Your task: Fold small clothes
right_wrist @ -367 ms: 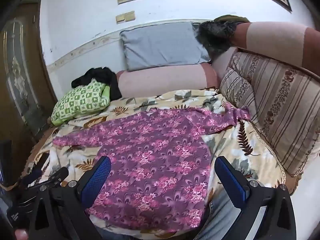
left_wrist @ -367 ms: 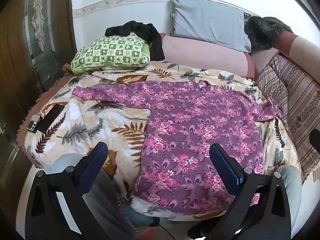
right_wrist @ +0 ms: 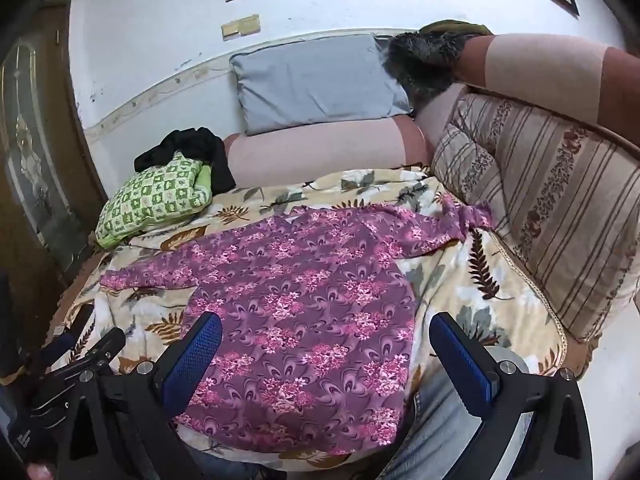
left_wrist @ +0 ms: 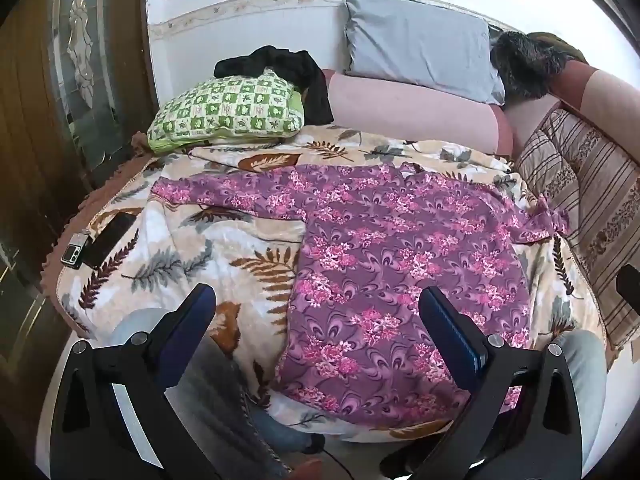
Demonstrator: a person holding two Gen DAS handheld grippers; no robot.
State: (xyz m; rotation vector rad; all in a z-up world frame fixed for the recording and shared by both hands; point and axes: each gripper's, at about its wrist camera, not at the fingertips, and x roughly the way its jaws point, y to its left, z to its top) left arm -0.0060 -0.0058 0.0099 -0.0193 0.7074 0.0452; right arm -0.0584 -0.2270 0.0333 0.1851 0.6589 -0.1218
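A purple long-sleeved top with pink flowers (left_wrist: 384,264) lies flat on a leaf-print blanket (left_wrist: 192,256), sleeves spread left and right, hem toward me. It also shows in the right wrist view (right_wrist: 304,312). My left gripper (left_wrist: 316,312) is open and empty, held above the hem's left corner. My right gripper (right_wrist: 324,344) is open and empty, held above the lower part of the top. The left gripper's body shows at the lower left of the right wrist view (right_wrist: 80,360).
A green checked pillow (left_wrist: 228,112) and black garment (left_wrist: 296,68) lie at the back left. A grey cushion (left_wrist: 416,44) leans on the wall. A striped cushion (left_wrist: 588,208) lines the right. A phone (left_wrist: 110,238) and small device (left_wrist: 74,254) lie on the left edge.
Both views have shifted only slightly. The top lies as before and both grippers stay open.
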